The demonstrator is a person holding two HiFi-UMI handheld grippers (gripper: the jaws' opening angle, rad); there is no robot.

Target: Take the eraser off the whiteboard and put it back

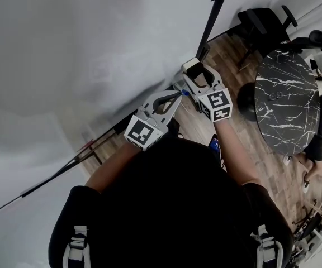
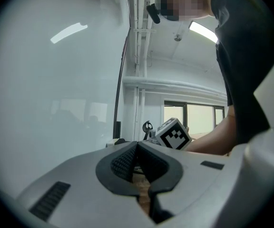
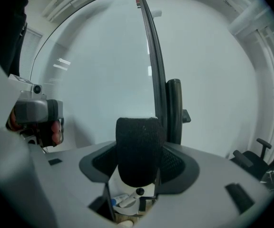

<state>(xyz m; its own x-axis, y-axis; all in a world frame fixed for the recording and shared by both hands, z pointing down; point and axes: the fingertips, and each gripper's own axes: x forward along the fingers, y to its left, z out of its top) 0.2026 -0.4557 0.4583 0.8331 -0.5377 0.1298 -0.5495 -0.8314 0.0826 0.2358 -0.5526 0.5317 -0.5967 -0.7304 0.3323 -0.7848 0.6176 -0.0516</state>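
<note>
The eraser, a black felt block with a white back, sits upright between the jaws of my right gripper, which is shut on it. In the head view that gripper holds it just off the lower right corner of the whiteboard, near the board's black frame. My left gripper hangs close beside it, to its lower left. Its jaws meet at the tip with nothing between them. The whiteboard fills the space ahead of both grippers.
A black post of the board's stand rises right behind the eraser. Markers lie below the right jaws. A round black marble table and an office chair stand to the right on the wooden floor.
</note>
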